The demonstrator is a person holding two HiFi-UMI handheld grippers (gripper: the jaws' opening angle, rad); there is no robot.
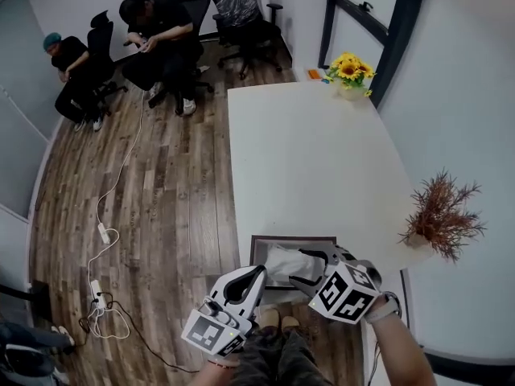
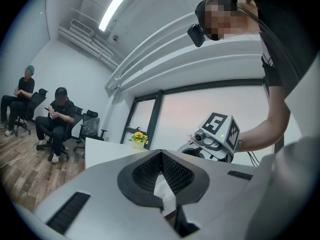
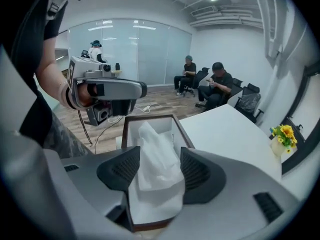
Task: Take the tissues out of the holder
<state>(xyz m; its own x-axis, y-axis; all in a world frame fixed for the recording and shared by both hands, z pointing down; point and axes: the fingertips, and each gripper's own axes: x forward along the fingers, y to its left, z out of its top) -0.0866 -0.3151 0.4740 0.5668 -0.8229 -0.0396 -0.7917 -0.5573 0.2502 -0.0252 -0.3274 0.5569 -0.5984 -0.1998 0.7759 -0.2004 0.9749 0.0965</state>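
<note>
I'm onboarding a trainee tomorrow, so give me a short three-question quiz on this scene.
1. True or false: the right tongs are fully shut.
2. What stands between them? A) a tissue B) a cup C) a pen
3. Fill in: the tissues rise from a dark-rimmed ____ at the table's near edge.
Key: 1 false; 2 A; 3 holder.

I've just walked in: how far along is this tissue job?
Done: nothing certain; no tissue lies on the table. In hand: the right gripper is open around the raised tissue in the holder, pads not pressing. The left gripper is shut nearby. Left to do: grip, lift out, repeat for the rest.
</note>
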